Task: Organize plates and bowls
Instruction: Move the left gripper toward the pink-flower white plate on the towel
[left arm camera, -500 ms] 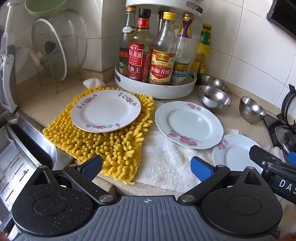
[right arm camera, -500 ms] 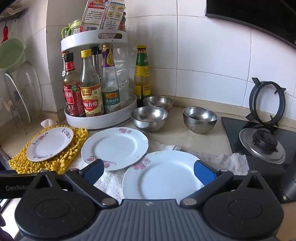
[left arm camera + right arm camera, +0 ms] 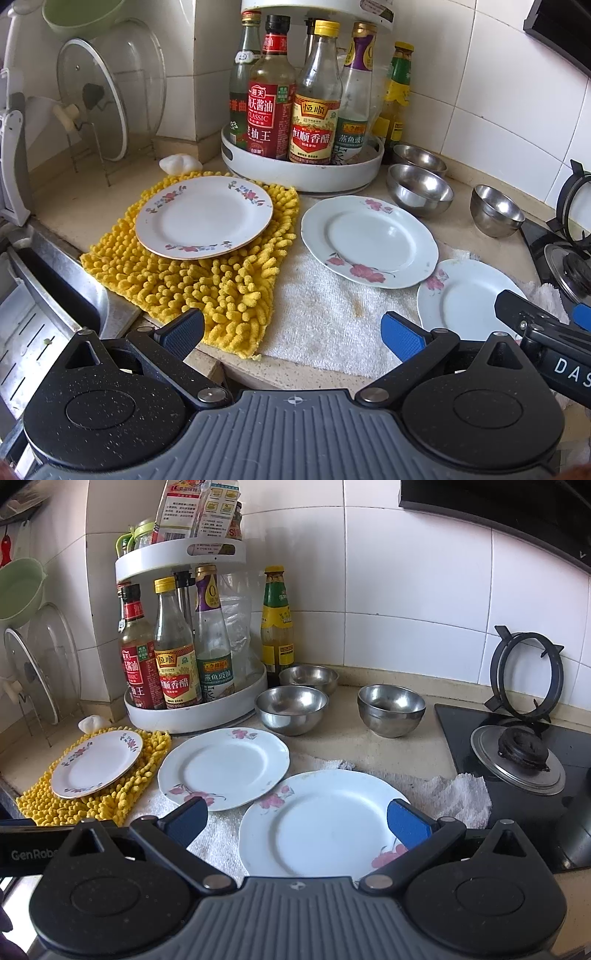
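Plates, three, unstacked along surface (image 3: pixel 369 753): small plate (image 3: pixel 204 217) far left on yellow mat (image 3: pixel 207 280), middle plate (image 3: pixel 224 767), near plate (image 3: pixel 325 821) under wide, empty right gripper (image 3: pixel 297 821); left gripper (image 3: pixel 291 334) likewise wide; steel bowls (image 3: pixel 291 709) beyond; step judged pre-grasp, needing rim pinch.

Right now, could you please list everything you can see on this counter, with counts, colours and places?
plates: 3, white with pink flowers; one on the yellow mat, two on the white towel, the nearest overlapping the middle one's rim.
steel bowls: 3, silver; on the counter behind the plates.
yellow mat: 1, at the left by the sink.
white towel: 1, under two plates.
sauce bottles: at least 5, on the rack and beside it.
white rack: 1, two tiers, against the wall.
glass lids: 2, clear, in a wire stand.
gas stove: black, far right.
left gripper: open, holds nothing.
right gripper: open, above the nearest plate.
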A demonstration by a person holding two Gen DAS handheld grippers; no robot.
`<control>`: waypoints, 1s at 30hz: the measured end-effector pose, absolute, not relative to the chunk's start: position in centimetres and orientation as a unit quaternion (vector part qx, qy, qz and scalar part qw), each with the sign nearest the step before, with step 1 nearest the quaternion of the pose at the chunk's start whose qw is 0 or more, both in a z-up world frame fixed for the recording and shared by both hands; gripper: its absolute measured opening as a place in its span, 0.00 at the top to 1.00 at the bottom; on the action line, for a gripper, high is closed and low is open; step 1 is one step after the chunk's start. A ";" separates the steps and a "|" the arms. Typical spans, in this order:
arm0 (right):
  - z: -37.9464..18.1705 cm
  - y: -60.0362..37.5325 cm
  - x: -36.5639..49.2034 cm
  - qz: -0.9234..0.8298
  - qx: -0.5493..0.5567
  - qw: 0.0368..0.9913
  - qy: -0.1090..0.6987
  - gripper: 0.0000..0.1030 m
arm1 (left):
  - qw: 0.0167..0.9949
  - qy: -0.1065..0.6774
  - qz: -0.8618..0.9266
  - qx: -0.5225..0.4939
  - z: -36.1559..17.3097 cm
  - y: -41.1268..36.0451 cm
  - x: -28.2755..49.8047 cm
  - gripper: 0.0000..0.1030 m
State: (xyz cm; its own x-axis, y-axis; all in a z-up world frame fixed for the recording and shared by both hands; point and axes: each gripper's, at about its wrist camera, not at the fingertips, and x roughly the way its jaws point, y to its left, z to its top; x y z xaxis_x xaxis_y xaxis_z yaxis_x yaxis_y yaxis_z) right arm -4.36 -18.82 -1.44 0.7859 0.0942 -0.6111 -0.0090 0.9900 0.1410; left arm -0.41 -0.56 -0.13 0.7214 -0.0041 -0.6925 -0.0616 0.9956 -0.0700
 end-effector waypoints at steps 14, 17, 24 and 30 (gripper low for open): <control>-1.8 -19.0 -3.9 0.035 0.066 0.939 0.335 0.00 | 0.929 0.367 0.023 -0.040 -0.5 -0.7 0.0 0.00; -1.9 -19.0 -3.5 0.038 0.066 0.938 0.337 0.00 | 0.927 0.372 0.025 -0.043 -0.6 -0.9 0.2 0.00; -2.4 -19.1 -2.2 0.048 0.064 0.935 0.347 0.00 | 0.918 0.392 0.029 -0.051 -1.1 -1.2 1.2 0.00; -3.0 -19.4 -0.4 0.062 0.060 0.931 0.355 0.00 | 0.913 0.401 0.041 -0.058 -1.5 -1.6 2.7 0.00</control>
State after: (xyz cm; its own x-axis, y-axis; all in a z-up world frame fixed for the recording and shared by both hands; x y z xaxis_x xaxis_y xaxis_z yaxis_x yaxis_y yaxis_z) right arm -0.38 -19.39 -3.03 0.7410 0.1582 -0.6526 -0.0726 0.9850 0.1563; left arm 2.72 -1.60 -1.53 0.6746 0.0283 -0.7376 -0.1214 0.9899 -0.0731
